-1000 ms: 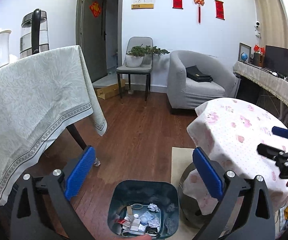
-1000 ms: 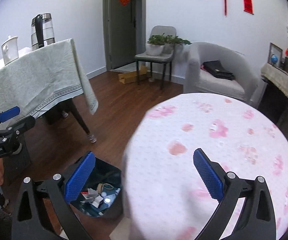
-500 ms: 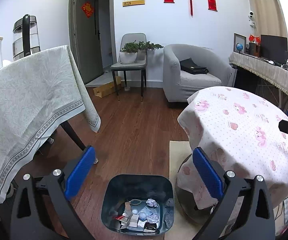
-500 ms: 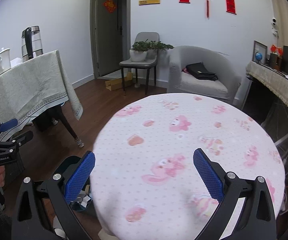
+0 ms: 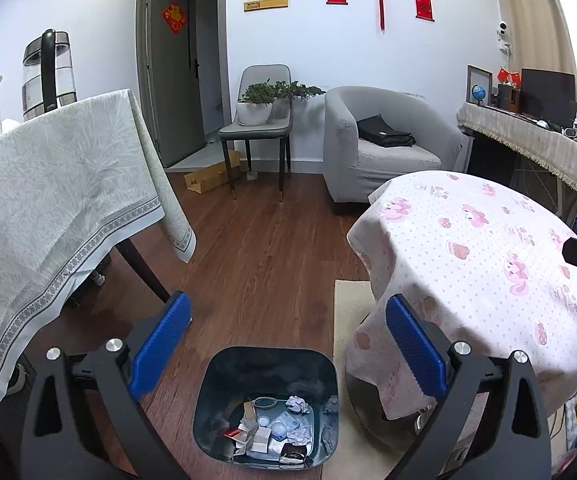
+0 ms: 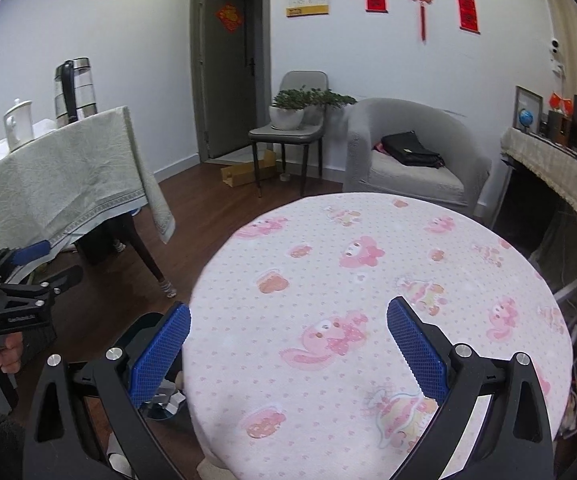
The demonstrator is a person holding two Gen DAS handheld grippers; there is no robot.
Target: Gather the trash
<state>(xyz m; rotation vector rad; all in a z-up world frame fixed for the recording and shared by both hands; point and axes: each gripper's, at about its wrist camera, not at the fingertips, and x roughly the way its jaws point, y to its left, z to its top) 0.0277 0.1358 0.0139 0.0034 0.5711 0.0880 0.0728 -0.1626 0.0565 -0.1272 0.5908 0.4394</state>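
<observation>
Trash (image 5: 272,432), crumpled paper and small cartons in the dark blue plastic bin (image 5: 266,364) on the floor below my left gripper (image 5: 286,344): light, soft, pinch anywhere. Both sets of fingers wide, empty. Right gripper (image 6: 288,346) hovers level over the pink-patterned round worktop (image 6: 368,280), no trash visible there.

Left wrist camera looks steeply down over the floor-standing trash bin (image 5: 266,404), while right wrist camera hovers close above the round pink-clothed table (image 6: 376,304); both views share that table, the grey armchair (image 5: 384,144) and far wall.
</observation>
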